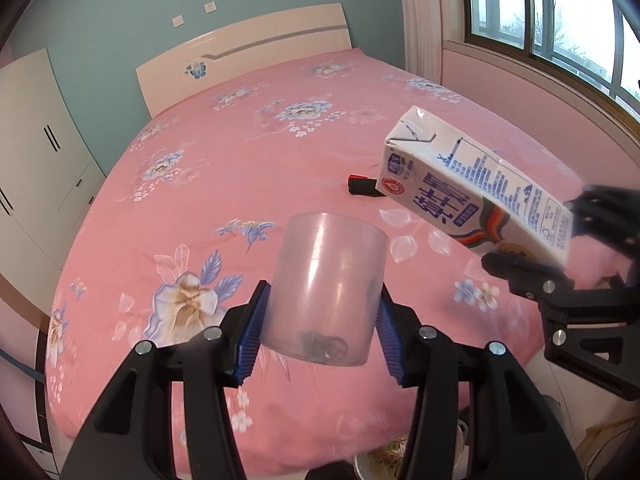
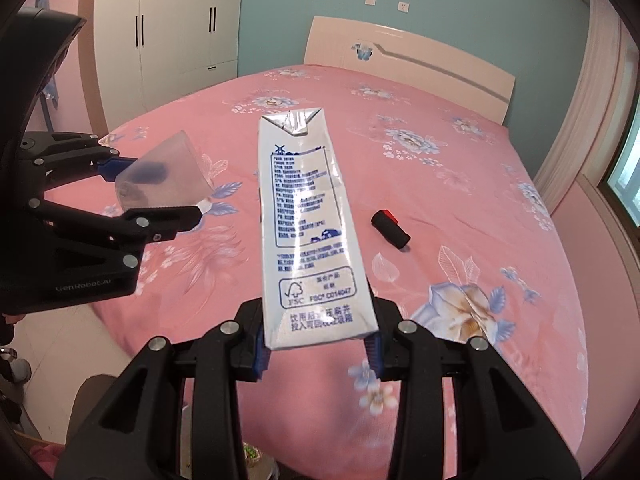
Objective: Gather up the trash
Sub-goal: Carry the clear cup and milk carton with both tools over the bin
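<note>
My left gripper [image 1: 320,336] is shut on a clear plastic cup [image 1: 326,288] and holds it above the foot of the pink floral bed [image 1: 224,184]. The cup has a few dark bits at its bottom. My right gripper [image 2: 318,348] is shut on the base of a white and blue milk carton [image 2: 304,216], lifted over the bed. The carton also shows in the left wrist view [image 1: 476,192], to the right of the cup. The cup and left gripper show in the right wrist view [image 2: 160,176] at the left. A small black and red object [image 2: 390,228] lies on the bed.
A headboard [image 1: 244,52] and white wardrobes [image 1: 36,152] stand at the far side and left. A window [image 1: 560,12] is at the right. A container with scraps [image 1: 384,460] sits on the floor below the bed's foot.
</note>
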### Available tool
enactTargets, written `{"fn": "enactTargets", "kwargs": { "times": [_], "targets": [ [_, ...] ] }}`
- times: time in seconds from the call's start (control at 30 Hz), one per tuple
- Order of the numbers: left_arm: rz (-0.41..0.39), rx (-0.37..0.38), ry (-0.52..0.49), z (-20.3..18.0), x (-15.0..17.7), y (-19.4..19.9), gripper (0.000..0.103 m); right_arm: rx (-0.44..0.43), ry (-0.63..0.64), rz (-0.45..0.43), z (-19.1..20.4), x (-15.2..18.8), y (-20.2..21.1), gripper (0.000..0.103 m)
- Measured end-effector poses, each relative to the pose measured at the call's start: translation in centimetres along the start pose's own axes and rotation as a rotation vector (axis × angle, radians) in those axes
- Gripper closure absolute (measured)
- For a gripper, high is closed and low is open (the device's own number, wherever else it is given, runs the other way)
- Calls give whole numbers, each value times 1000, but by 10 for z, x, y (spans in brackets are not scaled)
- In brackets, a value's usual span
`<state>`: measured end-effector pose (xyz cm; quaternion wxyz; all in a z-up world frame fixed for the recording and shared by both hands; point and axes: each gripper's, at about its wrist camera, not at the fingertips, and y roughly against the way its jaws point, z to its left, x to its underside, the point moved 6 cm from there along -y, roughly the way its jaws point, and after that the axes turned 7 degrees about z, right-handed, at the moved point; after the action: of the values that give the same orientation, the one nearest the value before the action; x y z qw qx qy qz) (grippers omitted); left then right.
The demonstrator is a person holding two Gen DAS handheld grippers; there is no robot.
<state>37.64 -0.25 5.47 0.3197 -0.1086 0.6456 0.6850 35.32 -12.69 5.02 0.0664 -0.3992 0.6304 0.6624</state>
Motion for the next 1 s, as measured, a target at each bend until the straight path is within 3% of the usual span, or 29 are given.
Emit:
{"fn": "enactTargets", "kwargs": {
  "times": [0.2, 0.4, 0.67, 1.0],
  "targets": [
    [-1, -8, -16, -14, 38, 24, 50, -5, 2, -22, 15, 35, 35, 64],
    [32, -3, -29, -30, 78, 29, 50, -21, 9, -13, 32, 74, 45, 64],
    [109, 28, -18, -41, 132, 10, 50, -57, 14, 49, 52, 123, 32, 64],
    [208, 77, -18, -60, 191, -29, 50, -117, 22, 168, 84, 191, -13, 64]
  ]
}}
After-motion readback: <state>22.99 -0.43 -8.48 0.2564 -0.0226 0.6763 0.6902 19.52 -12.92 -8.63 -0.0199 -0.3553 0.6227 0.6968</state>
